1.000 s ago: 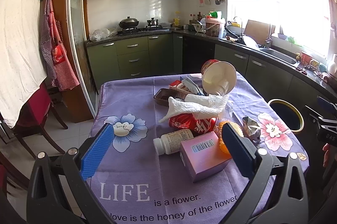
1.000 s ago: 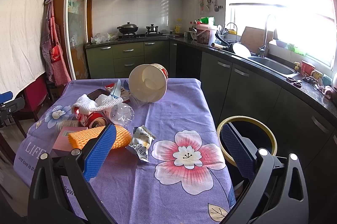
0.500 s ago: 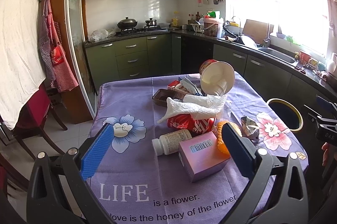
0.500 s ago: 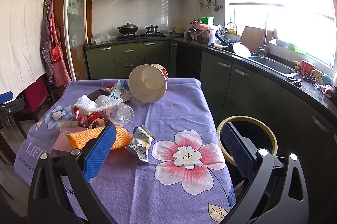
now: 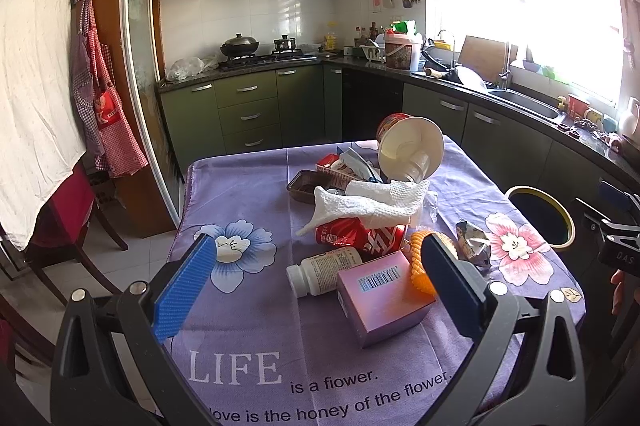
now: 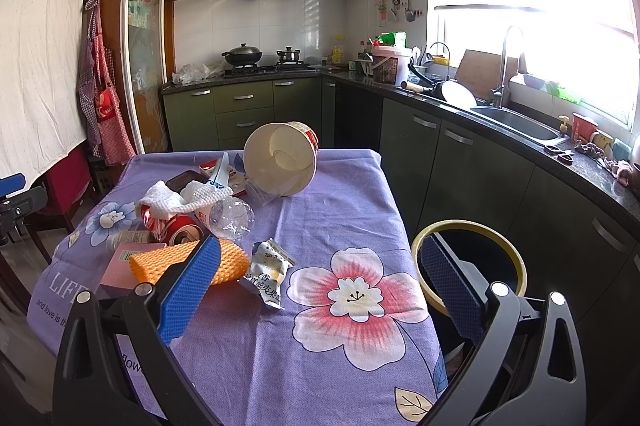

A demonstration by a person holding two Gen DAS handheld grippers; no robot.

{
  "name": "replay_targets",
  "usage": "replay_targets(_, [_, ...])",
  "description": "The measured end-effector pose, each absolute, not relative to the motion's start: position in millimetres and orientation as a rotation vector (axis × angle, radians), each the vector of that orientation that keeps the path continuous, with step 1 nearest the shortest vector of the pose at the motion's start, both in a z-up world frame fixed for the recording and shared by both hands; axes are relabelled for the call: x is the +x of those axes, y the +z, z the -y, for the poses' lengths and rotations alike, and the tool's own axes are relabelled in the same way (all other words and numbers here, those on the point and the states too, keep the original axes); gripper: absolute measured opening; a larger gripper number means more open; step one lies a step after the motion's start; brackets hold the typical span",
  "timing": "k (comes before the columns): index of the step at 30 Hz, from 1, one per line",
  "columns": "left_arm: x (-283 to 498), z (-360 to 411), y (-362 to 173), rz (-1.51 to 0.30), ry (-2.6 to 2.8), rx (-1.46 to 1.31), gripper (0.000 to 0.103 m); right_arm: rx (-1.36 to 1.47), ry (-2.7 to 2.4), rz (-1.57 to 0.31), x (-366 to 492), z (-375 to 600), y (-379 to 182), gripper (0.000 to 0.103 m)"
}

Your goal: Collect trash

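1. Left wrist view: the left gripper [image 5: 316, 286] hangs above the near end of the table [image 5: 240, 326], its jaws spread wide with nothing between them.
2. The trash lies in a heap at mid-table. A pink box [image 5: 380, 298] sits nearest, with a white bottle [image 5: 324, 272] lying on its side against it.
3. Behind them lies a red can [image 5: 360, 236] with a white cloth [image 5: 368, 204] draped over it. An orange net [image 5: 418, 266] touches the box's right side, and a foil packet [image 5: 474, 246] lies just beside the net.
4. A paper tub [image 5: 410, 150] is tipped with its mouth toward the camera at the back of the heap. The bin [image 5: 542, 218] stands off the table's right edge.
5. Right wrist view: the right gripper [image 6: 320, 286] is also spread wide and empty, over the table's corner nearest the bin [image 6: 468, 262].
6. Its left finger [image 6: 188, 290] overlaps the net [image 6: 192, 262]; whether they touch I cannot tell. The packet [image 6: 268, 274] lies just right of the net, and a clear bottle [image 6: 232, 216] lies behind.
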State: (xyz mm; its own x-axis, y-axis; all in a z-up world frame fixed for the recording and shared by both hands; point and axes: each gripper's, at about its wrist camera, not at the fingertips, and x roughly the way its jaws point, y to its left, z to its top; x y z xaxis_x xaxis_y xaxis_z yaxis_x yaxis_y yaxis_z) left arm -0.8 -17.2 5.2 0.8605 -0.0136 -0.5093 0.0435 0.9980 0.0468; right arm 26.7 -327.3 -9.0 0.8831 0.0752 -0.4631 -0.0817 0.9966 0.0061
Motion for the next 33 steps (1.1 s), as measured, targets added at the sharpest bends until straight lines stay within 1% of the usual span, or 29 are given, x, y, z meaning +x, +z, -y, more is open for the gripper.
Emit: replay_targets(33, [11,16,-1,-0.560,-0.044,0.063,0.097,-0.009,0.081,-0.504,34,324,-17,0.099])
